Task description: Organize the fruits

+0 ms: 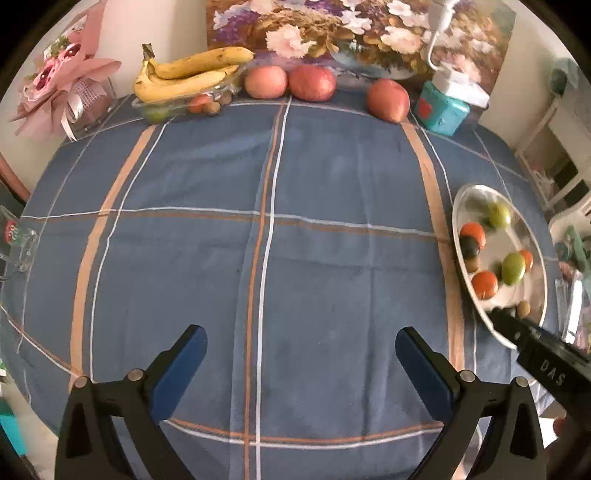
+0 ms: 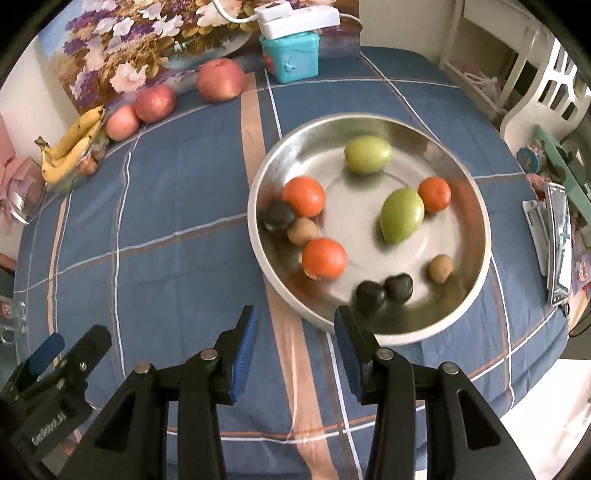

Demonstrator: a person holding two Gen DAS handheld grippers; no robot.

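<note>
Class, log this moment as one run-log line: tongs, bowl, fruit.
left tongs: open, empty | right tongs: part open, empty | steel bowl: mixed small fruit | apples, bananas: table's far edge

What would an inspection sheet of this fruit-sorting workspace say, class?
Surface: blue plaid tablecloth, lying flat.
Job's things: metal bowl holding three oranges, two green fruits, small brown and dark fruits; three apples and bananas along the far edge.
Clutter: teal box, pink bouquet, flower painting.
Grippers: left gripper open, empty; right gripper partly open, empty, at the bowl's near rim.
Cables: white cord above the box.
Surroundings: white chair.
</note>
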